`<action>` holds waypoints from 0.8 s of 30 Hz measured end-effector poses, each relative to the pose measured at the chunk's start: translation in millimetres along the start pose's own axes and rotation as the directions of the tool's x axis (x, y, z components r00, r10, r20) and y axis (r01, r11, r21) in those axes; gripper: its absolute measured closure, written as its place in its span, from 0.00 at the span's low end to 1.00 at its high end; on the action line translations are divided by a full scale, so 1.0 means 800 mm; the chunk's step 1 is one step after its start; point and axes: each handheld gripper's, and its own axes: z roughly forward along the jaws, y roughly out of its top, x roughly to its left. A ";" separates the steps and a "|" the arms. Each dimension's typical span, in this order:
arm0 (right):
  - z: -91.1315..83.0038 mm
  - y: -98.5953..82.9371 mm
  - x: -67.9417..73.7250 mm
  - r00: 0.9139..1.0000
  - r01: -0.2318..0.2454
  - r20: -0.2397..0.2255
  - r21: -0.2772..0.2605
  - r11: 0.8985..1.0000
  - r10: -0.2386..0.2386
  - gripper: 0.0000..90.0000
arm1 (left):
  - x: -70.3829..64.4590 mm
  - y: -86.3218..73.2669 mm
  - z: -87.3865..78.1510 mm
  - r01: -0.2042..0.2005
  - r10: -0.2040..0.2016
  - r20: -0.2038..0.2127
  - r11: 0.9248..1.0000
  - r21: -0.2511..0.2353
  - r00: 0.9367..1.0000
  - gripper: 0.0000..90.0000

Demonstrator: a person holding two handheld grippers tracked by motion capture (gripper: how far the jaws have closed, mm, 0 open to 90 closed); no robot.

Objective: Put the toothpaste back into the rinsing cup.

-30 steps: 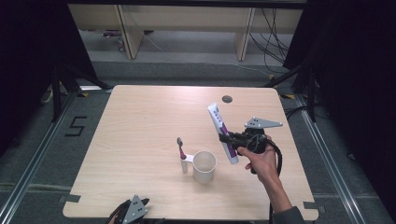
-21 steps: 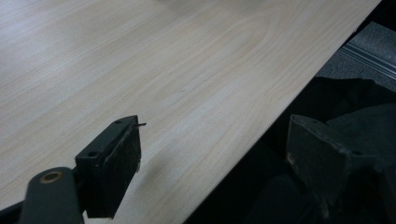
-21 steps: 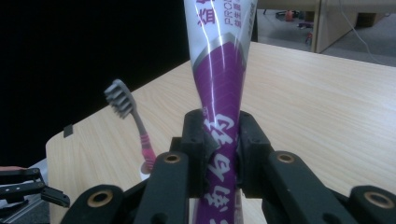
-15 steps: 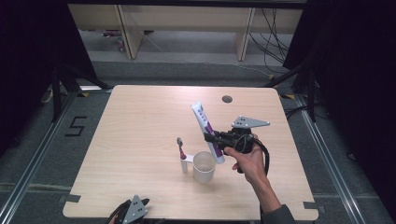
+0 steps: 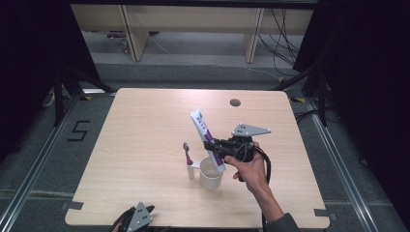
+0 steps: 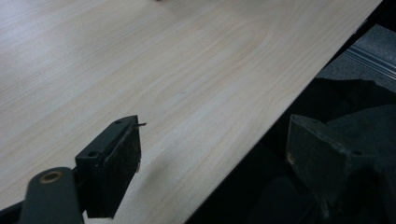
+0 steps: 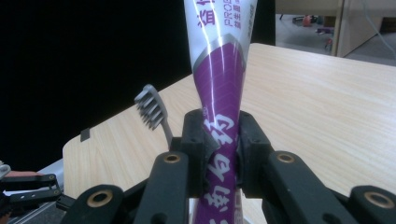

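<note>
My right gripper (image 5: 212, 145) is shut on a white and purple toothpaste tube (image 5: 206, 137), held upright with its lower end just above a white cup (image 5: 211, 174) near the table's front. In the right gripper view the tube (image 7: 219, 88) is squeezed between both jaws. A toothbrush (image 5: 186, 153) stands upright at the cup's left side, its grey head (image 7: 150, 108) up. My left gripper (image 5: 138, 218) sits at the table's front edge; its jaws stand wide apart with nothing between them (image 6: 212, 161).
The light wooden table (image 5: 145, 125) has a round cable hole (image 5: 235, 102) at the back. Beyond the table stand wooden shelf legs and trailing cables on a grey floor. The number 5 is marked on the floor at the left.
My right gripper has carried the toothpaste tube leftward and toward the cup, tilting it more upright. The left gripper has stayed at the front edge.
</note>
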 end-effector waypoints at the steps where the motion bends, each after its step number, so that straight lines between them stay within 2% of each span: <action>1: 0.000 0.000 0.000 1.000 0.000 0.000 0.000 1.000 0.000 0.85 | 0.000 0.000 0.000 -0.002 0.002 0.000 1.000 0.002 1.000 0.20; 2: 0.001 -0.002 0.000 1.000 0.004 -0.002 -0.001 1.000 -0.004 0.85 | 0.000 0.000 0.000 -0.001 0.001 -0.001 1.000 0.001 1.000 0.20; 3: 0.002 -0.003 -0.001 1.000 0.016 0.000 0.000 1.000 -0.016 0.85 | 0.002 0.000 -0.001 -0.022 0.022 -0.008 1.000 0.020 1.000 0.20; 6: 0.004 -0.006 -0.001 1.000 0.001 -0.001 -0.004 1.000 -0.001 0.85 | 0.002 0.000 -0.001 -0.023 0.023 -0.008 1.000 0.019 1.000 0.20; 7: 0.005 -0.008 -0.002 1.000 0.027 0.014 -0.007 1.000 -0.026 0.85 | 0.002 0.000 -0.001 -0.022 0.023 -0.008 1.000 0.019 1.000 0.20; 8: 0.005 -0.008 -0.002 1.000 0.027 0.014 -0.007 1.000 -0.026 0.85 | 0.002 0.000 -0.001 -0.022 0.023 -0.008 1.000 0.019 1.000 0.20; 9: 0.008 -0.011 -0.001 1.000 0.008 0.002 -0.012 1.000 -0.008 0.85 | 0.000 0.000 0.000 0.000 0.000 0.000 1.000 0.001 1.000 0.20; 12: 0.011 -0.016 -0.003 1.000 0.016 0.002 -0.017 1.000 -0.016 0.85 | 0.001 0.000 0.000 -0.007 0.007 -0.007 1.000 0.005 1.000 0.20; 13: 0.010 -0.018 -0.001 1.000 -0.006 0.001 -0.014 1.000 0.006 0.85 | 0.000 0.000 0.000 -0.002 0.002 0.001 1.000 0.002 1.000 0.20; 14: 0.010 -0.018 -0.001 1.000 -0.006 0.001 -0.014 1.000 0.006 0.85 | 0.000 0.000 0.000 -0.002 0.002 0.001 1.000 0.002 1.000 0.20; 15: 0.012 -0.019 -0.002 1.000 0.006 -0.001 -0.012 1.000 -0.007 0.85 | 0.000 0.000 0.000 -0.004 0.004 0.002 1.000 0.003 1.000 0.20; 16: 0.015 -0.022 -0.002 1.000 0.027 0.005 -0.014 1.000 -0.027 0.85 | 0.002 0.000 -0.001 -0.025 0.025 -0.006 0.999 0.022 1.000 0.20; 18: 0.016 -0.025 -0.001 1.000 0.013 0.000 -0.001 1.000 -0.013 0.85 | 0.001 0.000 -0.001 -0.024 0.024 -0.006 0.999 0.021 1.000 0.20; 19: 0.018 -0.027 -0.002 1.000 0.030 0.005 -0.006 1.000 -0.030 0.85 | 0.001 0.000 -0.001 -0.025 0.025 -0.006 0.999 0.022 1.000 0.20; 22: 0.019 -0.032 -0.001 1.000 0.003 0.003 0.009 1.000 -0.003 0.85 | 0.001 0.000 -0.001 -0.022 0.022 -0.005 1.000 0.018 1.000 0.20; 23: 0.021 -0.034 -0.003 1.000 0.022 -0.002 0.002 1.000 -0.022 0.85 | 0.000 0.000 -0.001 -0.004 0.004 0.000 1.000 0.009 1.000 0.20; 24: 0.020 -0.036 0.000 1.000 -0.002 0.002 0.011 1.000 0.002 0.85 | 0.000 0.000 0.000 -0.003 0.003 0.001 1.000 0.004 1.000 0.20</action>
